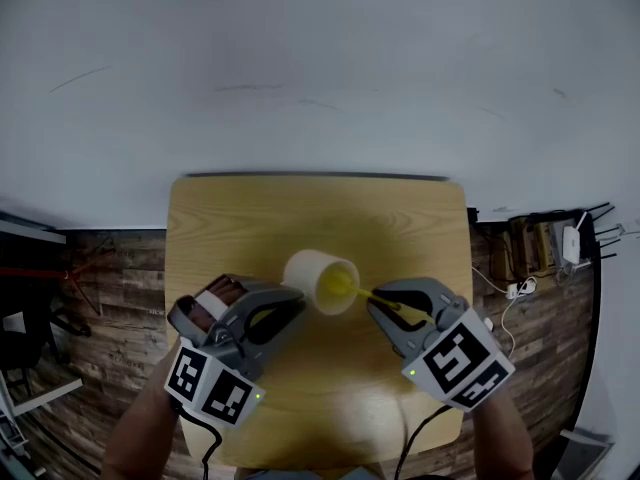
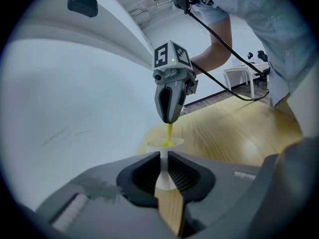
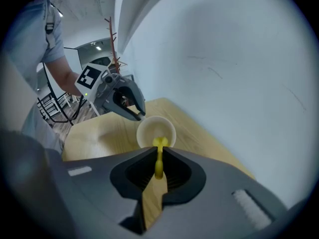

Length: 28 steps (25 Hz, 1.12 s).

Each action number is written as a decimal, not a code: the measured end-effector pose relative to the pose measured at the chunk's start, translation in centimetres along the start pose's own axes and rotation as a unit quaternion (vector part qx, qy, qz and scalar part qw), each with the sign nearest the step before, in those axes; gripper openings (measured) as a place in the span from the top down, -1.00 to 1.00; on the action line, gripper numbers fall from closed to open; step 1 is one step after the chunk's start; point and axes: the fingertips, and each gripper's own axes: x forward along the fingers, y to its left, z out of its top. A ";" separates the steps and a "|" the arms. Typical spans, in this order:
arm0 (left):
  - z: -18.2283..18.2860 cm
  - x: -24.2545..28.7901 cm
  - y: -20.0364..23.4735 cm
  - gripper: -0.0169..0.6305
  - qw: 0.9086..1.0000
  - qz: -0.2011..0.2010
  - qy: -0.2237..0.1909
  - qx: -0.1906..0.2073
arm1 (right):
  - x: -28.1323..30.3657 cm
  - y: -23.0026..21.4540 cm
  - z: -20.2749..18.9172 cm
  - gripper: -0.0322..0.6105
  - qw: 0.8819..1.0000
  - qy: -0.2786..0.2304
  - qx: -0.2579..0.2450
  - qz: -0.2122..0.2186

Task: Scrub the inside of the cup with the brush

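Head view: a pale cup [image 1: 308,271] sits over the middle of the wooden bench [image 1: 400,218], tilted with its mouth toward the right gripper [image 1: 380,308]. The left gripper [image 1: 292,300] comes in from the cup's other side, and its jaws stand narrow, pinched on the cup's thin side. From the mouth side, the right gripper's jaws are clamped on the handle of a yellow brush [image 1: 372,295]. The brush head reaches inside the cup, against its inner wall.
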 end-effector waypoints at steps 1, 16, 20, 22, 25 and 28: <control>0.0 0.0 0.1 0.72 1.000 0.000 0.000 -0.002 | 0.1 0.4 -0.1 0.78 1.000 0.002 0.004 0.006; 0.5 0.3 -0.3 0.72 1.000 -0.010 -0.001 0.009 | -0.8 2.3 1.7 0.78 0.998 -0.031 0.028 0.043; 0.4 0.4 -0.5 0.72 1.000 -0.016 -0.001 0.008 | -1.7 1.4 2.8 0.78 0.998 -0.042 0.027 0.029; 0.4 0.3 -0.6 0.72 1.000 -0.017 -0.001 0.007 | -2.3 0.6 3.0 0.78 0.999 -0.044 0.027 0.014; 0.4 0.2 -0.6 0.73 1.000 -0.017 0.001 0.004 | -3.1 -0.5 2.8 0.78 0.999 -0.037 0.019 -0.010; 0.7 0.4 -0.4 0.72 1.000 -0.013 -0.001 -0.001 | -3.5 -1.2 1.8 0.78 0.999 -0.016 -0.003 -0.036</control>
